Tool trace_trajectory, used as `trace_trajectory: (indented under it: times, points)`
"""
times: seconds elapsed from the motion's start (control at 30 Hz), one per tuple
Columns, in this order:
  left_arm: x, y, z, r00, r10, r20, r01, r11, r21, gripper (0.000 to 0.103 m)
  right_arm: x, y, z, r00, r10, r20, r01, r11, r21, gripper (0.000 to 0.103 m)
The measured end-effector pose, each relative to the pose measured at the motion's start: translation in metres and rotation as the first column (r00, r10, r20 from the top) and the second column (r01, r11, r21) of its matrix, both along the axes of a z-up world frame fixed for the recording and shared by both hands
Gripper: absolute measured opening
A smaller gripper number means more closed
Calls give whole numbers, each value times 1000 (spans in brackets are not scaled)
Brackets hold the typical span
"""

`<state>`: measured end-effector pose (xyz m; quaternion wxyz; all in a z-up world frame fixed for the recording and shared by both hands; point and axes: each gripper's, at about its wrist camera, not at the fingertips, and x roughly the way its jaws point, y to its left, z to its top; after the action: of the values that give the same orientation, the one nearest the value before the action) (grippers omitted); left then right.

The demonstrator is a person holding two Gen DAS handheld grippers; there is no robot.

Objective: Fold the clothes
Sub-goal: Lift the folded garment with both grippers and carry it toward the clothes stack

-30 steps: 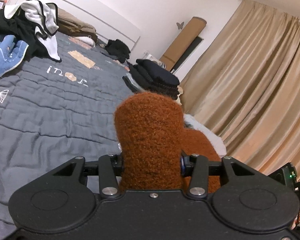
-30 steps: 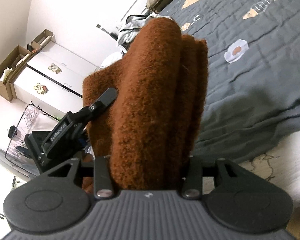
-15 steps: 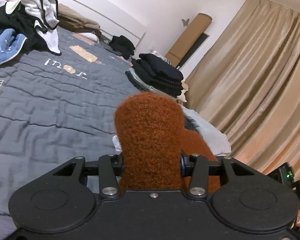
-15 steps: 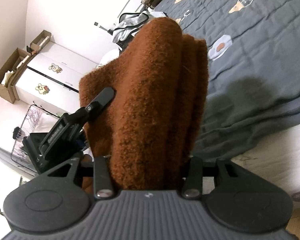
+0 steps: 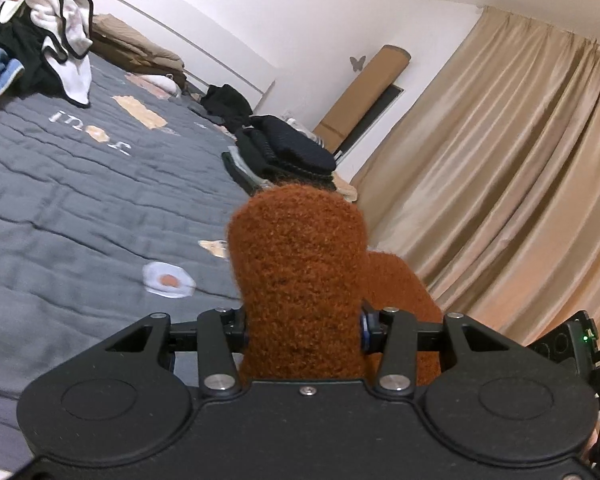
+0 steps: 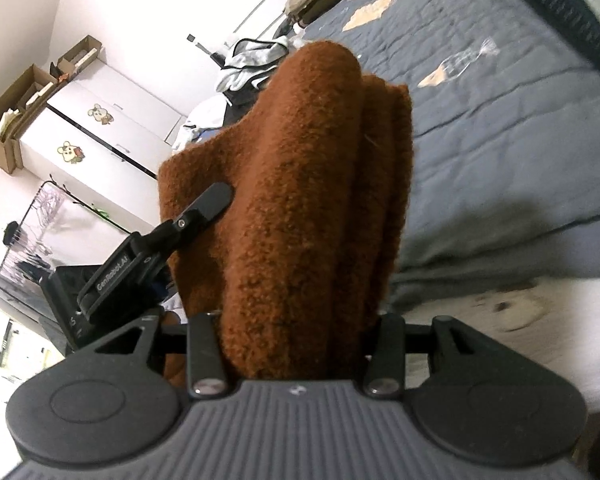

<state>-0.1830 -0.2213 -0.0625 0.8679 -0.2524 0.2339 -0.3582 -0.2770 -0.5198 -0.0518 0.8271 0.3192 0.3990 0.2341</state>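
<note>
Bedroom setting: grey quilted bedspread [image 5: 80, 200] lying beneath beige pleated curtains [image 5: 500, 168], bearing a stack of folded dark clothes [image 5: 288, 152]. Left tool [image 5: 302, 320] and right tool [image 6: 296, 320] are each clamping, jaws part-closed, a fold of the thick rust-brown fuzzy knit garment [image 6: 312, 184], which is hanging between them above the bed's edge.

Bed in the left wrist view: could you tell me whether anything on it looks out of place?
Yes. A loose heap of black, white and blue clothes lies crumpled at the far left of the grey quilt, unfolded, unlike the neat dark stack near the curtain. Another dark garment lies bunched by the wall.
</note>
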Motion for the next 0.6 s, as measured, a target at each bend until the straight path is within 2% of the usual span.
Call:
trace_trajectory:
  times: [0.37, 0.6]
  points:
    - [19, -118, 34, 999, -6, 36, 6, 1000, -17, 43, 0, -110, 36, 997, -13, 77, 17, 999, -46, 43]
    - [60, -209, 63, 998, -17, 68, 17, 1000, 7, 44, 35, -197, 69, 993, -20, 115, 31, 995, -97, 43]
